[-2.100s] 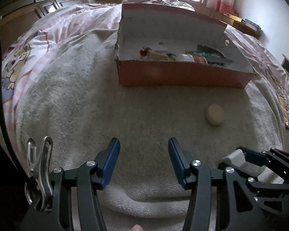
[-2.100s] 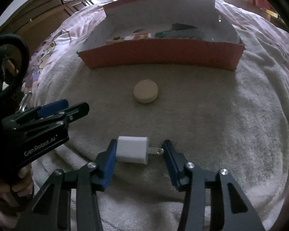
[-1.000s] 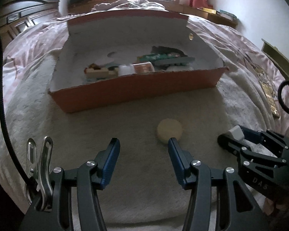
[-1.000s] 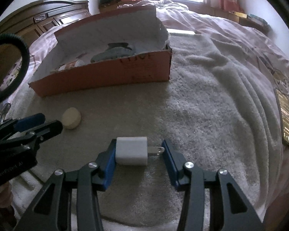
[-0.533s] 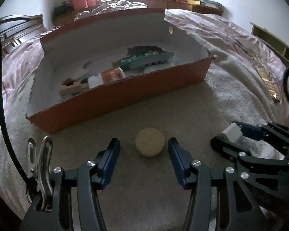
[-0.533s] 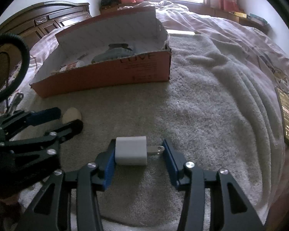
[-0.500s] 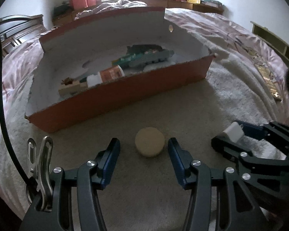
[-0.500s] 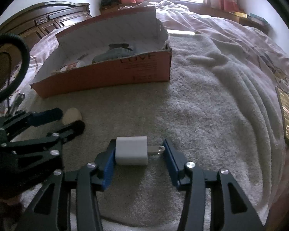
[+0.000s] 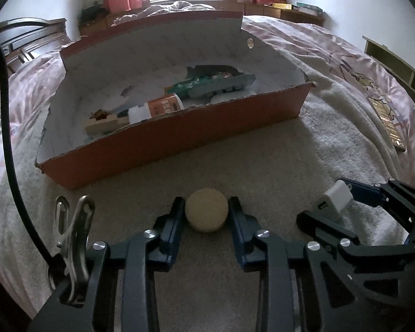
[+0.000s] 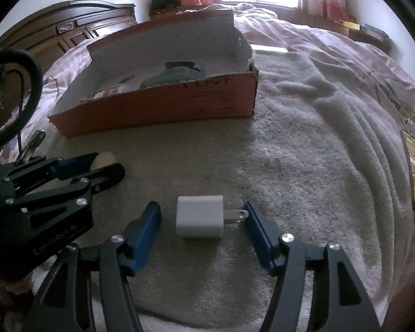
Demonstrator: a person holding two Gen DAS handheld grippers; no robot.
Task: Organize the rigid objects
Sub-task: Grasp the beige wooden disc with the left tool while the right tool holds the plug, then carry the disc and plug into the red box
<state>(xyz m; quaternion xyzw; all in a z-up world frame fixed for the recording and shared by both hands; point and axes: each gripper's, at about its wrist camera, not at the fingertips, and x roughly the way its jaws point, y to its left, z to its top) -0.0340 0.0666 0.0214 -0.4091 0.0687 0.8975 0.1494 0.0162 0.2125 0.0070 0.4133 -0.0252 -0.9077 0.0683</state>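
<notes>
I'm over a beige towel (image 9: 262, 171) spread on a bed, the orange box (image 9: 179, 141) lying ahead. On my left, the left gripper (image 9: 206, 215) is clamped on the tan puck (image 9: 206, 213), both pads touching its sides. To the right, my right gripper (image 10: 202, 215) stands released around the white charger (image 10: 199, 216), which lies on the towel between the fingers, prongs toward the right one.

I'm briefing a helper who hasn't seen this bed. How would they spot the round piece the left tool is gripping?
Find the orange cardboard box on the beige towel. In front of its near wall, the left tool clamps a tan disc. It is round and flat, unlike the boxy white charger nearby.
</notes>
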